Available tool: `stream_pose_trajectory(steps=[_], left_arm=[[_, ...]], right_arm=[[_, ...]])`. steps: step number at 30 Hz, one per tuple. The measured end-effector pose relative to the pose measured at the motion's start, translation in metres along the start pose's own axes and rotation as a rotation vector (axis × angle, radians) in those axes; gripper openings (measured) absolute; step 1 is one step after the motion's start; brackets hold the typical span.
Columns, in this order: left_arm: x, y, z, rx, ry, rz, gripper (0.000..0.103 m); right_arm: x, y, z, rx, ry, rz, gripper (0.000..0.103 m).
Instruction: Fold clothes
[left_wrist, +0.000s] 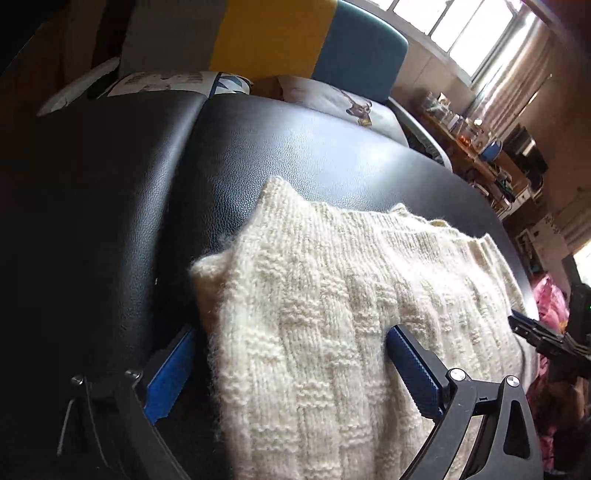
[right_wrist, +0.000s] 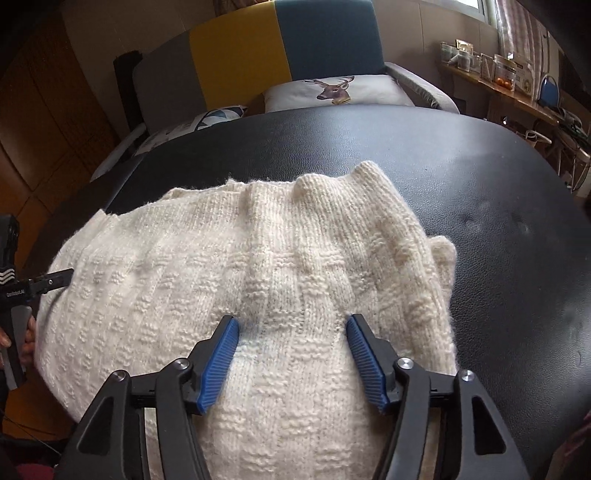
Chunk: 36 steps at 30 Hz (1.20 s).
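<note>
A cream knitted sweater (left_wrist: 332, 295) lies folded on a black leather-like surface (left_wrist: 258, 147). My left gripper (left_wrist: 291, 332) is open and straddles the sweater's left edge, one blue pad (left_wrist: 170, 373) over the black surface and the other over the knit. In the right wrist view the sweater (right_wrist: 240, 266) fills the middle, a corner bulging at its far right. My right gripper (right_wrist: 292, 319) is open low over the near part of the knit, which shows between both pads. Each gripper shows at the edge of the other's view: the right gripper (left_wrist: 535, 336) and the left gripper (right_wrist: 48, 282).
A sofa with grey, yellow and teal panels (right_wrist: 258, 55) stands behind the surface, holding a deer cushion (right_wrist: 332, 92). A cluttered wooden shelf (right_wrist: 509, 81) runs along the right wall under a window. Something pink (left_wrist: 550, 306) lies past the surface's right edge. A hand (right_wrist: 26, 332) holds the left gripper.
</note>
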<state>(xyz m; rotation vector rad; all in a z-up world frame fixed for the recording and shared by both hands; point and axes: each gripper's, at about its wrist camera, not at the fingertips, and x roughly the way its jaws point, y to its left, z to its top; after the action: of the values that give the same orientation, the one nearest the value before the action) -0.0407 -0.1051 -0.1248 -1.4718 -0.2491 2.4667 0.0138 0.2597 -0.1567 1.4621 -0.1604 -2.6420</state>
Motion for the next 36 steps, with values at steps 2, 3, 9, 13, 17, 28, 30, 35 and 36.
stream_pose_trajectory(steps=[2, 3, 9, 13, 17, 28, 30, 35, 36], left_arm=[[0.002, -0.004, 0.004, 0.034, 0.018, 0.019, 0.100], [0.001, -0.004, 0.005, 0.040, 0.020, 0.020, 0.100], [-0.017, 0.010, -0.006, 0.011, 0.028, -0.100, 0.100], [-0.038, 0.052, -0.022, -0.151, 0.022, -0.376, 0.100], [-0.045, 0.087, -0.035, -0.292, 0.010, -0.517, 0.099], [-0.017, 0.067, -0.016, -0.200, 0.001, -0.474, 0.092], [-0.017, 0.058, -0.013, -0.128, -0.008, -0.412, 0.092], [-0.011, 0.041, -0.018, -0.031, 0.007, -0.389, 0.091], [-0.007, 0.040, -0.016, -0.057, 0.022, -0.433, 0.089]], right_arm=[[0.001, 0.004, 0.000, -0.004, 0.008, -0.019, 0.070], [0.001, 0.005, 0.001, -0.001, 0.013, -0.021, 0.070], [-0.001, 0.005, -0.002, -0.001, 0.035, 0.020, 0.073], [0.000, 0.007, -0.002, -0.021, 0.034, 0.028, 0.076], [0.003, 0.006, -0.001, -0.024, 0.033, 0.038, 0.077], [0.004, 0.005, -0.004, -0.034, 0.012, 0.079, 0.078], [0.004, 0.004, -0.004, -0.036, 0.008, 0.089, 0.079], [0.006, 0.009, -0.002, -0.055, 0.000, 0.097, 0.085], [0.007, 0.009, -0.002, -0.055, -0.004, 0.097, 0.085]])
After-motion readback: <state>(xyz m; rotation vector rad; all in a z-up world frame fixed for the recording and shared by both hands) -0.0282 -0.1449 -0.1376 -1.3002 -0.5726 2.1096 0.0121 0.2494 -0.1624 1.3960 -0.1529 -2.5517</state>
